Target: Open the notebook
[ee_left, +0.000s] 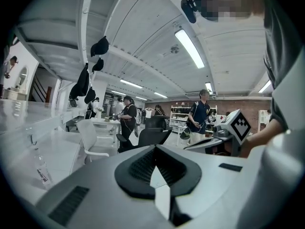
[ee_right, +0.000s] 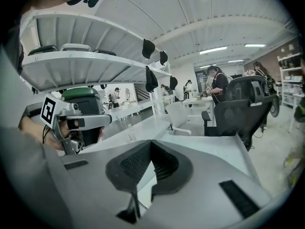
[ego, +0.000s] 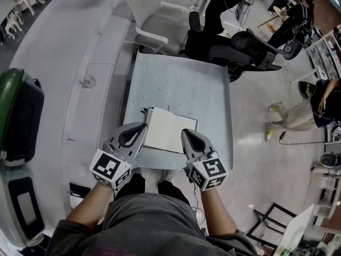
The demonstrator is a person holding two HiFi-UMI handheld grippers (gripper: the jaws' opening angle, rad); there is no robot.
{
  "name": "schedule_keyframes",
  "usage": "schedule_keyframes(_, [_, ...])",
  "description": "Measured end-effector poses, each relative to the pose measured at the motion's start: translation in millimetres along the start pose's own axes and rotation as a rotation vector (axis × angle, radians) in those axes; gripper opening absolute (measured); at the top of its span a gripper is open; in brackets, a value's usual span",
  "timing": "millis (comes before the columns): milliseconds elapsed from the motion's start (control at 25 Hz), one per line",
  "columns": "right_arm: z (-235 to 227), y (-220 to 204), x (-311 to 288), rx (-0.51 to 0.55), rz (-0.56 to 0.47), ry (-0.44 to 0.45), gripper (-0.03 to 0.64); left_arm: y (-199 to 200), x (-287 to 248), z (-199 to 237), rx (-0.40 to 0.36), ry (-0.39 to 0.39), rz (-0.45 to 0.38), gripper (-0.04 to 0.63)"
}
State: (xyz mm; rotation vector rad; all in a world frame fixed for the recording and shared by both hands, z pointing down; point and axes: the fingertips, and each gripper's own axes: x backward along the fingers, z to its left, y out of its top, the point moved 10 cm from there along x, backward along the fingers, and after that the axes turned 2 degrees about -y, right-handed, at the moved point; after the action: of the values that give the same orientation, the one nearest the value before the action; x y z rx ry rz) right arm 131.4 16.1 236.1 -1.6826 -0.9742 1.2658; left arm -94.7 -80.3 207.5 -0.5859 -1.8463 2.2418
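A white notebook lies closed and flat on the near half of the pale grey table, with a dark spine along its left edge. My left gripper hovers at the notebook's left side, jaws together and nothing held. My right gripper hangs at the notebook's right near corner, also shut and empty. In the left gripper view the jaws meet at their tips, and the right gripper's marker cube shows beyond them. In the right gripper view the closed jaws point across the table towards the left gripper.
A black office chair and a white chair stand at the table's far edge. A black bin with a green lid sits to the left. People work at desks at the right. The person's knees are under the near edge.
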Motion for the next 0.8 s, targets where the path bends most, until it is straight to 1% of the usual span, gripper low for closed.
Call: schedule_keyframes(800, [-14,1,8,-0.003,-0.008,0.008,0.002,7,-12,-9,-0.024,-0.002,0.006,0.000])
